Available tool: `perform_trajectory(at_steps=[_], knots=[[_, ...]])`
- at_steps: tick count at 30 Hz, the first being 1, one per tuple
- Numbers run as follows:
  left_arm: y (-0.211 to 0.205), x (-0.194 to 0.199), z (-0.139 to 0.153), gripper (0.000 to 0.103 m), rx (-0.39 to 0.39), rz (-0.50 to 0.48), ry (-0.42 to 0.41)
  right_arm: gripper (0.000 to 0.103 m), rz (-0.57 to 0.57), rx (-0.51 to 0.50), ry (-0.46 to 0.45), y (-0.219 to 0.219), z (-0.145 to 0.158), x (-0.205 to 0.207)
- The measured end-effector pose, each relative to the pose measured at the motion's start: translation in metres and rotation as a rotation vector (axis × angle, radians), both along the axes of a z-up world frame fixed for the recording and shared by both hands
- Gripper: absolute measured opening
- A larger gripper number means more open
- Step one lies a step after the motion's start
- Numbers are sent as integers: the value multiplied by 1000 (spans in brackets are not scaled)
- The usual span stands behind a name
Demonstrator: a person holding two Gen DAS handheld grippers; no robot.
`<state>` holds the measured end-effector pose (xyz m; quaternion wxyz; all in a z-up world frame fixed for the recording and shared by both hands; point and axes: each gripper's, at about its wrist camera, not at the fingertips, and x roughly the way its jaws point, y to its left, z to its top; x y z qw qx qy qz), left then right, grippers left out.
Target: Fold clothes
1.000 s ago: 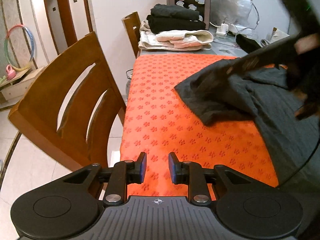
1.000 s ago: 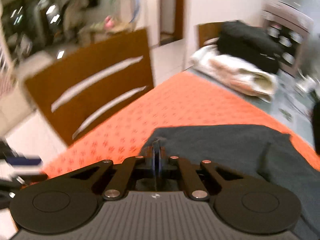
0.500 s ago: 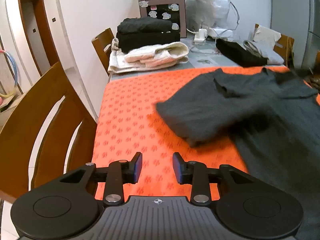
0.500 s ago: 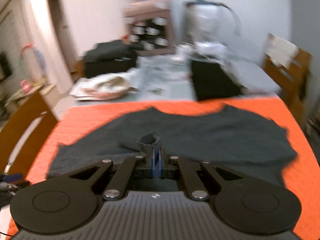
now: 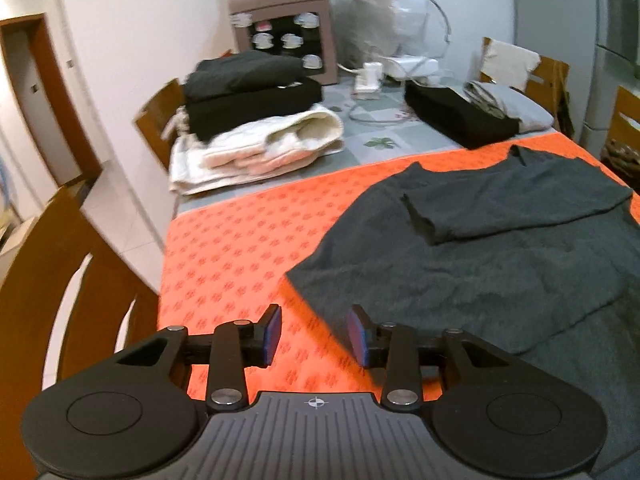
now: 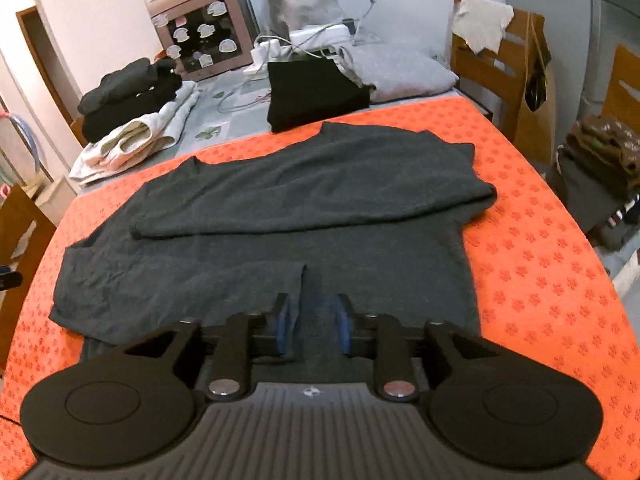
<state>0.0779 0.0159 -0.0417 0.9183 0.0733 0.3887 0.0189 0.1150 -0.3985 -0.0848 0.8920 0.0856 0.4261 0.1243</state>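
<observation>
A dark grey long-sleeved garment (image 6: pixel 304 216) lies on the orange patterned cloth (image 6: pixel 532 248), both sleeves folded across its body. It also shows in the left wrist view (image 5: pixel 480 264). My right gripper (image 6: pixel 312 328) is open just above the garment's near part, beside the end of the lower folded sleeve (image 6: pixel 280 280). My left gripper (image 5: pixel 314 334) is open and empty over the orange cloth (image 5: pixel 232 256), at the garment's left corner.
Folded black and cream clothes (image 5: pixel 256 120) are stacked at the table's far left; a black folded pile (image 6: pixel 316 92) and a grey one (image 6: pixel 400 72) sit behind the garment. A pink appliance (image 6: pixel 200 40) stands at the back. Wooden chairs (image 5: pixel 68 300) flank the table.
My right gripper has carried the sleeve across the garment, opened and let it go. My left gripper has opened wider and swung right toward the garment.
</observation>
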Motion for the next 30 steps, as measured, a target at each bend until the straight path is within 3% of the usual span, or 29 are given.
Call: perform_trajectory(at_steps=[1, 3, 13, 14, 16, 18, 20, 21, 23, 30], knots=[[-1, 6, -2, 41, 4, -18, 9, 42, 11, 18, 10, -2, -1, 5], [-2, 19, -8, 41, 26, -55, 32, 45, 38, 42, 34, -1, -6, 18], [6, 79, -37, 42, 81, -215, 116, 43, 142, 33, 117, 26, -41, 58], [7, 85, -40, 42, 85, -237, 125, 41, 140, 36, 117, 27, -42, 59], [9, 96, -46, 41, 56, -294, 174, 19, 138, 41, 116, 29, -43, 60], [11, 105, -51, 40, 9, -351, 227, 7, 136, 43, 106, 29, -42, 61], [12, 109, -55, 29, -24, -391, 260, 4, 129, 46, 87, 28, -38, 61], [13, 109, -57, 17, -41, -404, 271, 3, 127, 47, 79, 28, -36, 62], [15, 105, -58, 2, -57, -411, 251, 3, 122, 42, 59, 27, -29, 63], [21, 95, -41, 2, -107, -353, 128, 3, 104, 28, -9, 22, -2, 68]])
